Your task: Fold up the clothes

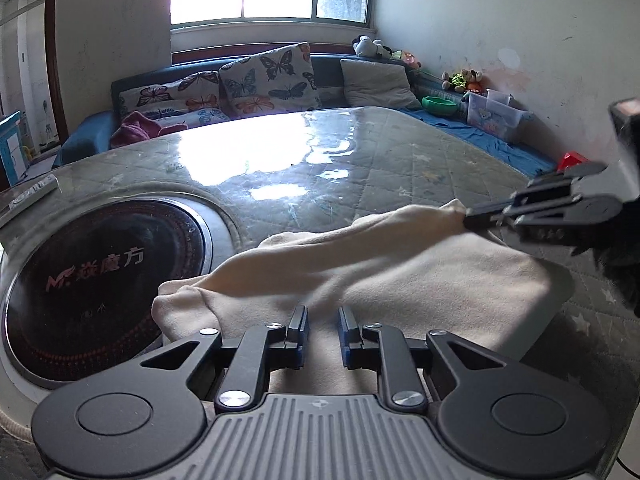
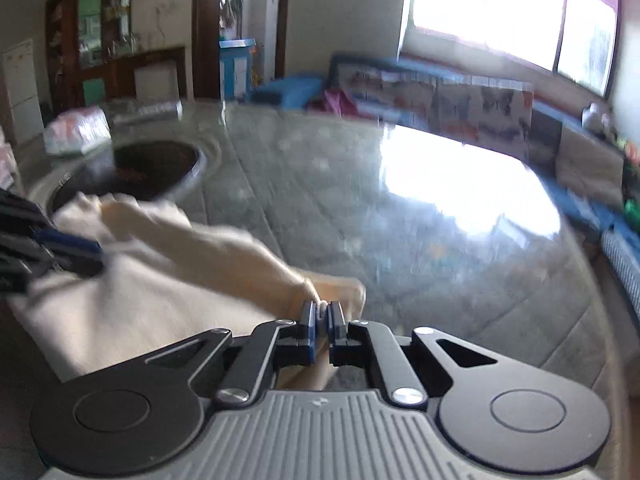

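two grippers: both black two-finger tools with blue pads work over one cream fleece garment [image 1: 360, 276].
garment place: it lies on the near part of a round glass-topped table [image 1: 320, 168] with a quilted star-print cloth under the glass, just right of the round black inset cooktop [image 1: 100, 292] with red lettering.
garment shape: the body lies flat in soft folds; one long sleeve-like strip is lifted off it and stretches across from the left edge toward the right.
left gripper [image 1: 323, 320]: its fingers stand parted with a clear gap, nothing between them, low over the near edge of the cloth; whether the tips touch the fabric cannot be told.
right gripper [image 2: 322, 316]: its fingers are pinched tight on the end of the lifted strip, cream cloth bunched between the blue pads; in the left wrist view it comes in from the right edge, holding that end above the flat body.
right wrist view: blurred; the left gripper shows at its left edge, over the cloth.
table far side: bright window glare on the glass; a grey remote-like bar [image 1: 34, 194] lies at the left rim.
behind the table: a blue sofa [image 1: 100, 128] with butterfly-print cushions [image 1: 268, 78], a plain beige cushion [image 1: 378, 84], a magenta cloth [image 1: 140, 128], and soft toys [image 1: 462, 80] along the wall.
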Demonstrator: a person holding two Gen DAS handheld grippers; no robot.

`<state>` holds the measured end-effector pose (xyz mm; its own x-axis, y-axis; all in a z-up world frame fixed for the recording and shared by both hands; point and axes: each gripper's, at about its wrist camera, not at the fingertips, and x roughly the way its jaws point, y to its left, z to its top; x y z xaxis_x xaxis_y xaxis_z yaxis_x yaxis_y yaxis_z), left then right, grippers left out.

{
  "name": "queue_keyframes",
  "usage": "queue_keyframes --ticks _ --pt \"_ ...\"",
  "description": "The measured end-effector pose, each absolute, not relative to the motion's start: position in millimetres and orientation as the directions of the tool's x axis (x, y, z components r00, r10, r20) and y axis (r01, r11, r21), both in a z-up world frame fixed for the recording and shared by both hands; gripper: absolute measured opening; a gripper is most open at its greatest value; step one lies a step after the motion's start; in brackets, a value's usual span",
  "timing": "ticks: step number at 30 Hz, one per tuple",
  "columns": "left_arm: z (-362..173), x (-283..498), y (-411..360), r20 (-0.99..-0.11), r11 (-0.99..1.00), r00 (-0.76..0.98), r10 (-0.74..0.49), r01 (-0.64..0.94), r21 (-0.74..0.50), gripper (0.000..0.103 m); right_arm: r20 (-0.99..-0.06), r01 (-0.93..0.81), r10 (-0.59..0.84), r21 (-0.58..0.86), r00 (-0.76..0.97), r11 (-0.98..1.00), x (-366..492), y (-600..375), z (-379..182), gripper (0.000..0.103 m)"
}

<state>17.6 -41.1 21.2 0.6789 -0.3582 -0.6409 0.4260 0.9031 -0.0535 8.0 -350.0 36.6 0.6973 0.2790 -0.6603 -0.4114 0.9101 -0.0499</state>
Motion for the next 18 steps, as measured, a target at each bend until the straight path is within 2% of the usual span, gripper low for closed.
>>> queue_keyframes --ticks 3,5,8,12,18 --pt "25.8 19.4 -39.8 -0.639 0.906 0.681 -0.357 0.418 -0.061 0.019 -0.661 -0.383 0.305 0.029 0.686 0.923 13.1 -359.7 39.5 0.012" --pt "30.1 21.7 -38.7 -0.631 0.908 0.689 -0.356 0.415 -0.059 0.019 -0.648 -0.373 0.303 0.032 0.698 0.927 12.4 -362.4 48.4 0.015" --pt "34.9 29.9 -39.5 -0.627 0.909 0.69 -0.362 0.412 -0.072 0.019 -0.629 -0.406 0.329 0.023 0.705 0.914 9.9 -356.3 58.5 0.015" --pt "33.5 47.1 -45.2 -0.638 0.915 0.686 -0.349 0.397 -0.073 0.018 -0.622 -0.481 0.427 0.091 0.656 0.872 17.2 -331.5 64.4 0.015" --pt "26.3 69.8 -48.1 -0.654 0.918 0.67 -0.35 0.383 -0.099 0.018 -0.659 -0.493 0.429 0.101 0.618 0.864 37.0 -302.2 47.8 0.015"
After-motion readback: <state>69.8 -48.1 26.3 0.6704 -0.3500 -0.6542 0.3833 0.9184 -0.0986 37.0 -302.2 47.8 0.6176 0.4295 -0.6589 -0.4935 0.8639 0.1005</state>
